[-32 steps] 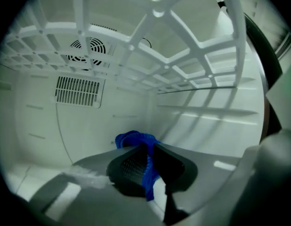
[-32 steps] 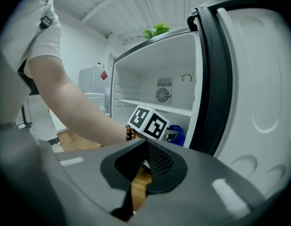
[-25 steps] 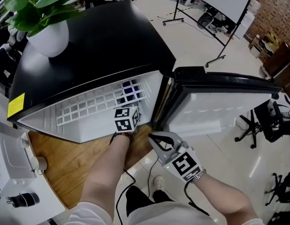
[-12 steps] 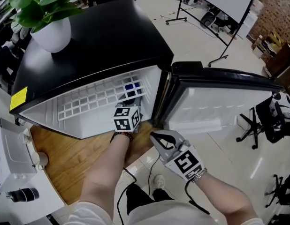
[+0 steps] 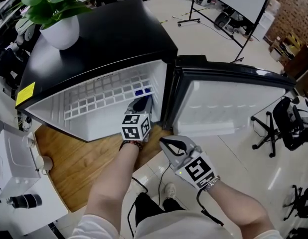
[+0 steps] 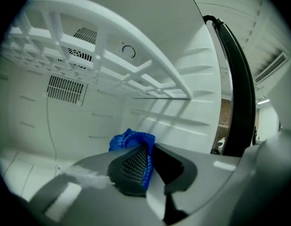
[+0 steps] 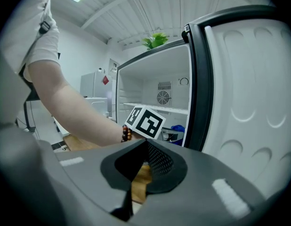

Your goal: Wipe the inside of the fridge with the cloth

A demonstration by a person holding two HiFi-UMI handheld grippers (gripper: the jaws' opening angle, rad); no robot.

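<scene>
My left hand-held gripper (image 6: 146, 160) is clenched on the blue cloth (image 6: 130, 140) inside the open fridge (image 5: 101, 44), beneath its white wire shelf (image 6: 112, 65). My right hand-held gripper (image 7: 144, 147) is clenched with nothing in it, outside by the open door (image 5: 229, 108).

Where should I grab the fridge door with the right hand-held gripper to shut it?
Probably the free edge of the fridge door, its right end in the head view, from the room side. Swung wide, that edge gives most leverage. The right hand-held gripper is shut; open it first.
</scene>
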